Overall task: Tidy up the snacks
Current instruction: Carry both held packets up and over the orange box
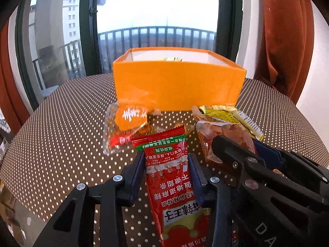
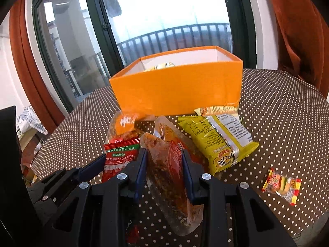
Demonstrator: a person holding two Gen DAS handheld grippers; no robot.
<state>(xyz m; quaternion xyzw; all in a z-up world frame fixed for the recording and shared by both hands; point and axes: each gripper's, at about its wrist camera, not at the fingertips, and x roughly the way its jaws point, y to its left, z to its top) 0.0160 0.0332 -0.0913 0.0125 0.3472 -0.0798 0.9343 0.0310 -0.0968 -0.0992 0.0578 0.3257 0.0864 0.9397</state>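
We see a red snack packet (image 1: 170,177) lying lengthwise between our left gripper's (image 1: 167,164) fingers, which press its sides, its far end pointing at the orange box (image 1: 178,86). Beside it, our right gripper (image 2: 164,160) likewise clasps a clear spicy pouch (image 2: 168,164), also aimed boxward across the dotted desk (image 1: 61,133).

A flat, high up: rust curtains (image 2: 296,30), balcony door (image 1: 156,10) with railing (image 1: 156,35) (tower block opposite), polka-dot tablecloth (image 2: 277,113).
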